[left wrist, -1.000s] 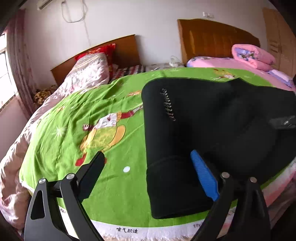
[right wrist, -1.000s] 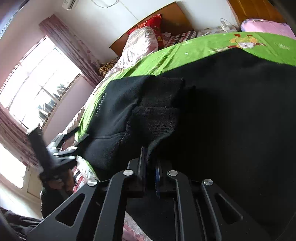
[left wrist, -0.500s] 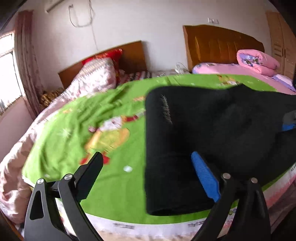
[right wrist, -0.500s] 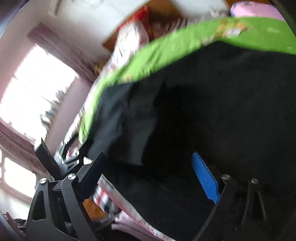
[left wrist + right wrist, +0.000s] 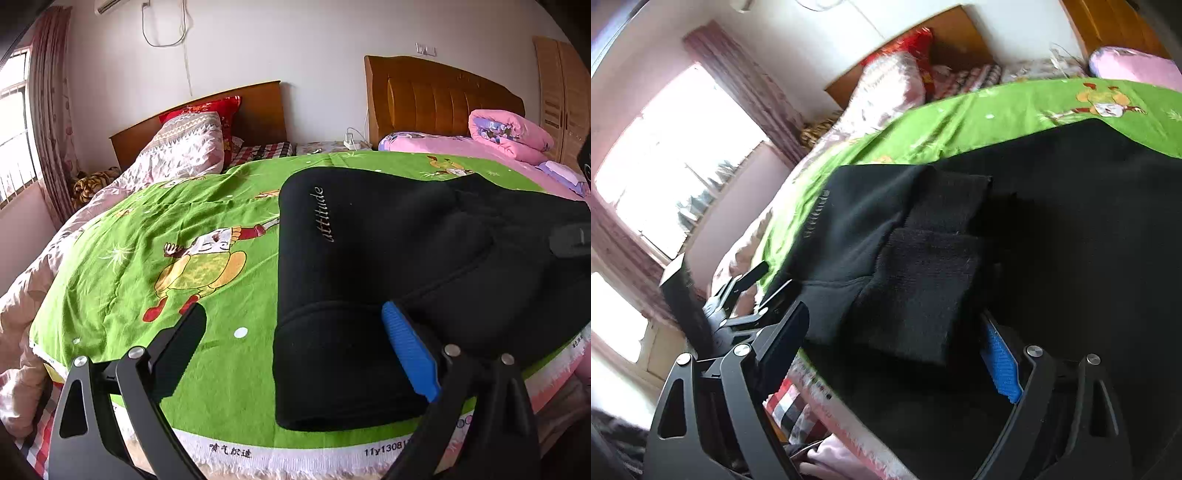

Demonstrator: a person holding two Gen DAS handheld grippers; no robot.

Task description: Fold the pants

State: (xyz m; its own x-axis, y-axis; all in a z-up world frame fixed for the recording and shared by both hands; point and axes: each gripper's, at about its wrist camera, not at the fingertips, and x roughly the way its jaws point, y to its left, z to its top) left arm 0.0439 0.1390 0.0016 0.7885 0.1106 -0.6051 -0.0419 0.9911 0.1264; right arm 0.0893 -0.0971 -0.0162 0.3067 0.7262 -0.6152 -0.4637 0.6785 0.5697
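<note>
One pair of black pants (image 5: 388,258) lies folded on the green cartoon blanket (image 5: 147,236) that covers the bed, its near hem close to the blanket's fringed edge and a line of pale lettering running along its left side. In the right wrist view the pants (image 5: 1052,221) fill most of the frame, with two ribbed cuffs (image 5: 923,288) stacked on top of the fabric. The left gripper (image 5: 295,332) points down at a slant over the bed's near edge, jaws spread wide: the black finger hangs over bare green blanket, the blue-padded finger (image 5: 410,354) over the pants' lower part, nothing pinched between them. The right gripper (image 5: 894,339) also angles downward, its jaws wide but closing a little; the cuffs lie just ahead between the fingers, and the pads do not press on them. Beyond stand a patterned quilt (image 5: 181,151), two wooden headboards (image 5: 436,96), and a folded pink blanket (image 5: 509,134).
</note>
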